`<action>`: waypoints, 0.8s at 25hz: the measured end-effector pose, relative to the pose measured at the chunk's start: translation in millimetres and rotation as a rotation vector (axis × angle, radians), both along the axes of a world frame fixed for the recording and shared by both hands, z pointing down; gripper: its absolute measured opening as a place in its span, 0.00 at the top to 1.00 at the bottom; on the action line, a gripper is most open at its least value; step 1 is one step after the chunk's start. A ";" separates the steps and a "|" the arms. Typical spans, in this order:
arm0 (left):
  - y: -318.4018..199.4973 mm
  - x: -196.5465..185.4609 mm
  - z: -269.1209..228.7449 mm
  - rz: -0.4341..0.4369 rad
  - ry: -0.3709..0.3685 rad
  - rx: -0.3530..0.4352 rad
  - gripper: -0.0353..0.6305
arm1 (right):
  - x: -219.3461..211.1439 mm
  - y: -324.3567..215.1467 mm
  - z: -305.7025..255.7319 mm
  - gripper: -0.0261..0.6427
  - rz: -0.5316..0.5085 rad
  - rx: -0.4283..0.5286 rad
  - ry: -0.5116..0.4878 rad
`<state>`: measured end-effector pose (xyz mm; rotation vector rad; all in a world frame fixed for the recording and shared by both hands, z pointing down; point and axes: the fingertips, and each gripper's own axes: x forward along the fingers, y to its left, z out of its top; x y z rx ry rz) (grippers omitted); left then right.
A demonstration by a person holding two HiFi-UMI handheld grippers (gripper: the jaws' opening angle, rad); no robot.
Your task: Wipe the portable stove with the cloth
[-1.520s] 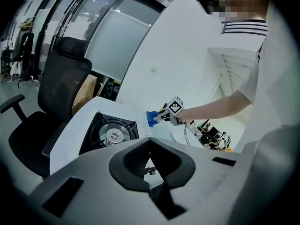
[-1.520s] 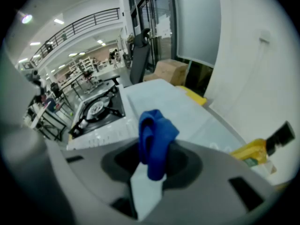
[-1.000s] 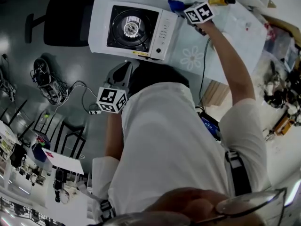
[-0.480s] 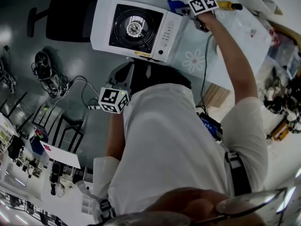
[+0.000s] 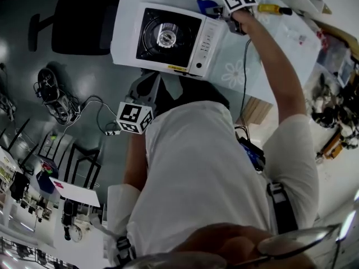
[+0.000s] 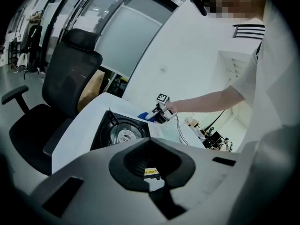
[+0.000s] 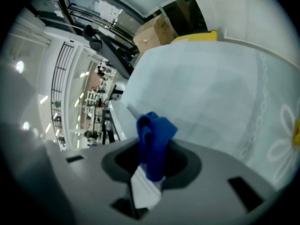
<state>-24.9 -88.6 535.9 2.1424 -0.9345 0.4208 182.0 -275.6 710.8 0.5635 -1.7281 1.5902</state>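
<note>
1. The right gripper (image 5: 217, 10) has crept a touch toward the far edge of the desk (image 5: 269, 43) since a second ago. It's still just off the far right corner of the portable stove (image 5: 168, 35), and the left gripper (image 5: 148, 87) has hardly stirred.
2. The right jaws are clamped on the blue cloth (image 5: 203, 5). A bunched fold pokes out past the tips, over the desk, not yet on the stove.
3. The left jaws are pressed together with nothing between them. They hang off the desk's near edge, aimed at the stove's near side.
4. The stove sits at the left end of the desk, with the burner (image 5: 166, 37) to the left and the control panel (image 5: 205, 40) to the right.
5. My read: the cloth is being brought in, and wiping looks not yet begun.
6. Next up: swing the cloth left onto the top plate, press it flat and sweep across. The left gripper may need to steady the near edge in case the stove slides.
</note>
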 end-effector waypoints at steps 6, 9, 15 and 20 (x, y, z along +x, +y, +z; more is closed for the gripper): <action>-12.3 -36.3 0.6 0.024 0.008 0.013 0.90 | -27.8 -11.7 -0.9 0.78 0.015 -0.020 0.042; -18.7 -56.8 -0.7 0.022 0.008 0.019 0.90 | -42.8 -18.0 -2.1 0.78 0.016 -0.037 0.056; -31.4 -90.2 -1.0 -0.005 0.020 0.026 0.90 | -71.8 -32.5 -3.5 0.78 0.079 -0.087 0.032; -37.8 -112.5 1.1 -0.030 0.028 0.029 0.90 | -87.2 -38.3 -1.8 0.78 0.074 -0.107 0.092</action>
